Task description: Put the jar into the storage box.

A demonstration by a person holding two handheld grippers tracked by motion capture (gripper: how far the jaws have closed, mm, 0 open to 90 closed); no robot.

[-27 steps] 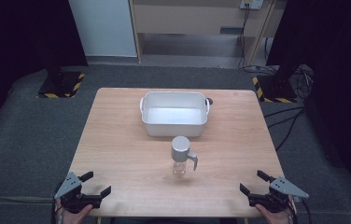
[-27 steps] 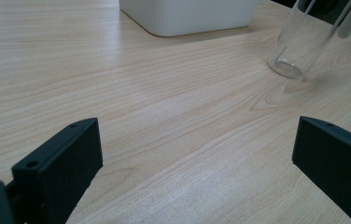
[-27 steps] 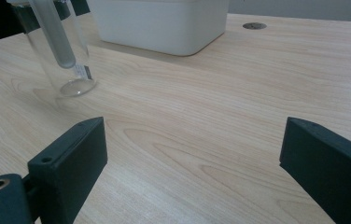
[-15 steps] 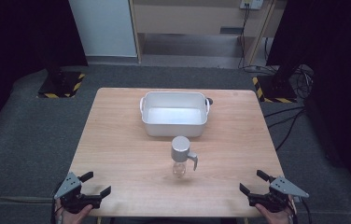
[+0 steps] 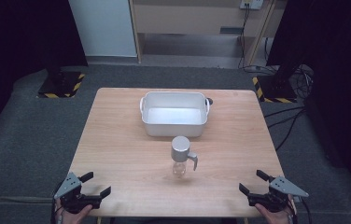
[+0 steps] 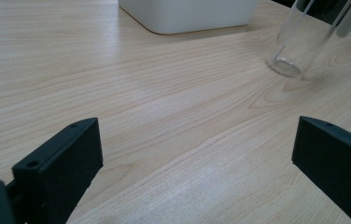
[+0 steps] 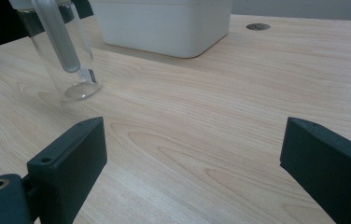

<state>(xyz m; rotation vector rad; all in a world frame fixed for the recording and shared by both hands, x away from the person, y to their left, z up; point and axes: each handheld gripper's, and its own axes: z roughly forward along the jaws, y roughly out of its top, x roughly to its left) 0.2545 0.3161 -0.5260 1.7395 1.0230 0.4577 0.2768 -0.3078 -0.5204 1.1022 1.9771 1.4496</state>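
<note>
We hold the left gripper (image 5: 88, 192) and the right gripper (image 5: 260, 190) at the near corners of the wooden table (image 5: 117, 154), both with jaws spread wide and nothing between them. Farther in, at mid-table and well apart from either, stands the glass bottle (image 5: 181, 161) with its metal cap and side handle, upright. Just beyond it sits the white tub (image 5: 175, 122). We judge the work at its start, with the reach not yet begun; next we need one gripper brought forward level to straddle the bottle's clear wall.

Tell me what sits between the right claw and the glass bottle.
Nothing: in the high view, bare wooden table separates the open right claw from the glass bottle.
</note>
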